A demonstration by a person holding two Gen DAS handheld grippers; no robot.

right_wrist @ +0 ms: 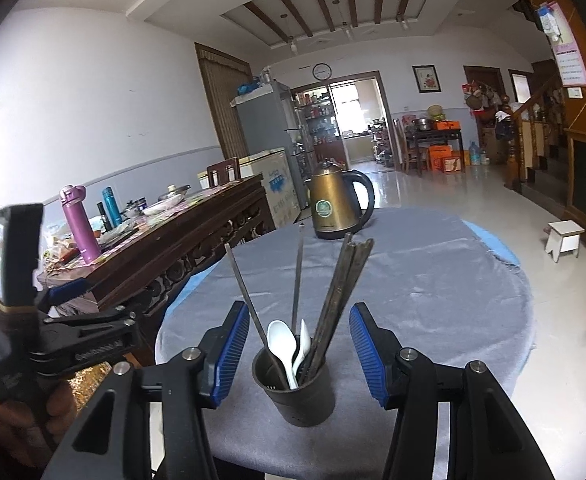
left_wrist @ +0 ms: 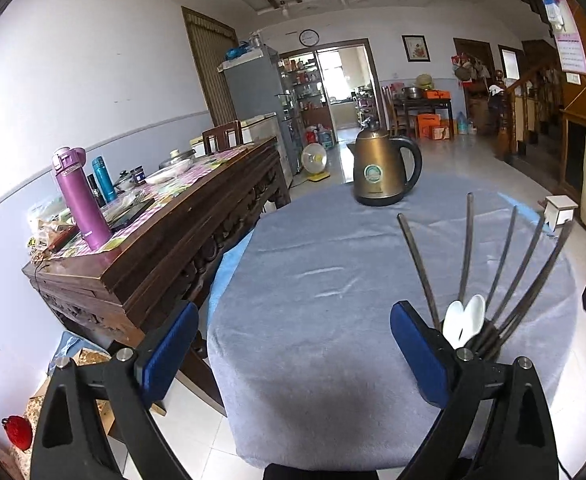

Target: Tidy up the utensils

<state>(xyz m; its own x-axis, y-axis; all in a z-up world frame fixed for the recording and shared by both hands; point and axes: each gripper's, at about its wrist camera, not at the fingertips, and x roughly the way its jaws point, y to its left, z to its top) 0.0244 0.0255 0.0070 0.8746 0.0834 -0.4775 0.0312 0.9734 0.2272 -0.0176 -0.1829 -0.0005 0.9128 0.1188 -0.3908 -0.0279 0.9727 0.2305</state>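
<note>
Utensil cup [right_wrist: 295,390] between open right jaws

Counts on the round worktop and the side table

One dark holder cup [right_wrist: 295,390] holds two white spoons [right_wrist: 283,338] and several dark chopsticks [right_wrist: 339,300], their exact number unclear where they bunch; one bronze kettle [right_wrist: 335,210] stands on the worktop [right_wrist: 433,300]. On the side table: one purple flask [right_wrist: 77,224], one teal flask [right_wrist: 111,206]. One white stool [right_wrist: 565,238] on the floor.

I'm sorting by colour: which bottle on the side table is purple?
The tall purple bottle with the flip lid, nearest the table's corner; the teal bottle behind it is slimmer.
</note>
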